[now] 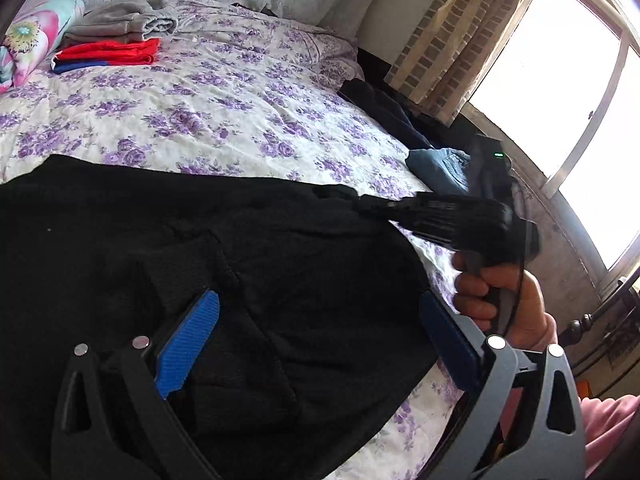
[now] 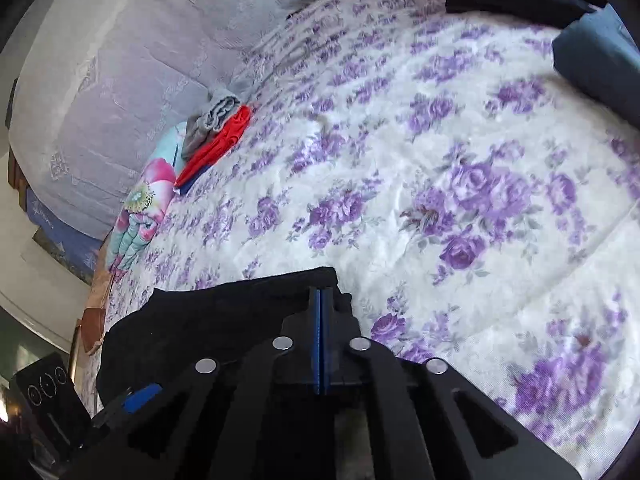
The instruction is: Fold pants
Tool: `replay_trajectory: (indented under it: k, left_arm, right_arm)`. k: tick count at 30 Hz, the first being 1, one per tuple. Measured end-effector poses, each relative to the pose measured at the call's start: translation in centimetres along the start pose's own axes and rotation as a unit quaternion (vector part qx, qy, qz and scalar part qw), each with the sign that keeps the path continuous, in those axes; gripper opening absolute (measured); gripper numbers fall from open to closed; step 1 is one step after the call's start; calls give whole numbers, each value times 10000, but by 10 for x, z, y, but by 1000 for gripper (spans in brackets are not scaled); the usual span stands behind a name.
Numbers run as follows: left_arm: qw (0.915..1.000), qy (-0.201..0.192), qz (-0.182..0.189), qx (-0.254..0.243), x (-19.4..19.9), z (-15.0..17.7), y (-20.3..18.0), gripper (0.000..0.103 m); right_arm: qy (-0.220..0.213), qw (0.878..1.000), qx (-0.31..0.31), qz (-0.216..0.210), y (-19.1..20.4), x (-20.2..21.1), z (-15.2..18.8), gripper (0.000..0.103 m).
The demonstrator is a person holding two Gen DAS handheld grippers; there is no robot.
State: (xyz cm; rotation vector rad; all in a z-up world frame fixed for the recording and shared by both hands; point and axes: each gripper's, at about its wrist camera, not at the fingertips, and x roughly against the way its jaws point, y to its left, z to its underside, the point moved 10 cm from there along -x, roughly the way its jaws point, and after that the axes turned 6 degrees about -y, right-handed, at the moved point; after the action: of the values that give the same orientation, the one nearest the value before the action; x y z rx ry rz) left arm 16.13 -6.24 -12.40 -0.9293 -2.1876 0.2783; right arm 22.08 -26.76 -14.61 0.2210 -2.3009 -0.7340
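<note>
My right gripper (image 2: 321, 304) was clenched on the far edge of the black pants (image 1: 200, 240); my left gripper (image 1: 316, 332) hung released above them. I judged the fold just starting, and next I needed a left-hand grip.

**A:** Where do the black fleece pants (image 1: 200, 248) sit?

**B:** On the near part of the purple-flowered white bedspread (image 1: 224, 92), right under my left gripper (image 1: 316, 344). My right gripper (image 1: 360, 204) reaches in from the right onto their far right edge.

**A:** And beyond them?

**B:** Bare bedspread, then at the far left corner a folded red-and-blue garment (image 1: 108, 54) with a folded grey fleece garment (image 1: 124, 20) just behind it. A flower-printed quilted pillow (image 1: 28, 36) lies to their left.

**A:** On the right side?

**B:** Folded blue denim jeans (image 1: 438, 166) at the bed's right edge, dark navy clothing (image 1: 384, 108) behind them, and a checked beige curtain (image 1: 452, 36) beyond that beside the bright window (image 1: 560, 80).
</note>
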Motion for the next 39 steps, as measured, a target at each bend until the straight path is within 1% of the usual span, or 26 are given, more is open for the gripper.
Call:
replay_trajectory:
  k: [1, 3, 4, 5, 7, 8, 10, 12, 14, 15, 16, 17, 19, 22, 23, 25, 26, 27, 28, 29, 30, 32, 34, 36, 38, 39]
  left_arm:
    - [10000, 13, 7, 37, 0, -1, 2, 98]
    - [10000, 39, 40, 66, -3, -2, 3, 98]
    - [10000, 54, 16, 29, -5, -2, 4, 98]
    - [10000, 71, -32, -61, -7, 1, 4, 98]
    - [9995, 88, -85, -276, -10, 5, 3, 98]
    - [9988, 110, -169, -443, -10, 7, 1, 98]
    - [9966, 124, -405, -700, -8, 9, -1, 98]
    - [9939, 23, -638, -902, -2, 7, -4, 98]
    - [9912, -2, -778, -1070, -2, 8, -3, 98]
    - [9896, 65, -898, -1125, -4, 10, 1, 98]
    - [9890, 103, -946, -1133, -5, 12, 4, 98]
    - [9895, 133, -927, -1101, -3, 12, 3, 98]
    - [9900, 172, -934, -1044, 3, 5, -3, 98]
    - [9914, -33, -257, -1281, 13, -26, -52, 98]
    - [9900, -21, 105, -1409, 10, -37, -74, 98]
    - [9858, 330, 778, -1450, -10, -43, -105, 98]
    - [9838, 564, 970, -1401, -24, -41, -112, 98]
    - [9814, 833, 1102, -1334, -42, -39, -116, 91]
    - [9792, 1038, 1158, -1306, -56, -35, -116, 64]
    - [9748, 1433, 1200, -1218, -81, -30, -113, 53]
    - [9735, 1647, 1199, -1043, -97, -27, -107, 45]
    - [9740, 1866, 1012, -788, -130, -26, -89, 39]
    - [9739, 1973, 880, -703, -155, -26, -73, 12]
    - [9729, 2100, 943, -205, -170, -34, -60, 2]
    - [9672, 2231, 1150, 381, -171, -42, -53, 1]
    - [9679, 2180, 1158, 467, -166, -49, -52, 1]
  right_arm:
    - [-162, 9998, 137, -64, 9, 8, -2, 21]
    - [-189, 9976, 254, -620, 34, 19, 2, 29]
    - [-46, 9960, 283, -845, 40, 19, 9, 29]
    - [56, 9967, 399, -697, 39, 16, 17, 28]
    - [108, 9960, 881, 83, 13, 13, 33, 8]
    - [0, 9953, 960, 151, 8, 24, 38, 10]
    - [-348, 9926, 1156, 102, 19, 54, 40, 14]
    - [-670, 9863, 1456, -399, 45, 91, 53, 14]
    - [-478, 9838, 1625, -582, 52, 99, 82, 17]
    - [-204, 9846, 1699, -363, 44, 90, 100, 18]
    - [-111, 9842, 1749, -237, 33, 83, 118, 18]
    - [-416, 9835, 1721, -384, 30, 90, 122, 18]
    - [-517, 9859, 1504, -522, 28, 99, 123, 18]
    - [-580, 9890, 1153, -716, 22, 96, 119, 19]
    - [-651, 9889, 1099, -766, 22, 94, 117, 19]
    - [-724, 9873, 1196, -748, 25, 92, 118, 19]
    - [-756, 9863, 1277, -718, 25, 93, 118, 19]
    - [-780, 9857, 1317, -703, 26, 94, 119, 20]
    - [-800, 9854, 1334, -692, 26, 94, 121, 20]
    - [-813, 9852, 1343, -685, 27, 93, 120, 20]
    - [-822, 9850, 1351, -686, 28, 92, 119, 20]
    - [-857, 9845, 1355, -707, 28, 92, 119, 20]
    - [-904, 9840, 1367, -705, 28, 93, 119, 20]
    - [-934, 9837, 1372, -686, 28, 93, 119, 20]
    - [-951, 9833, 1400, -677, 28, 97, 123, 20]
    - [-949, 9829, 1421, -682, 28, 98, 124, 20]
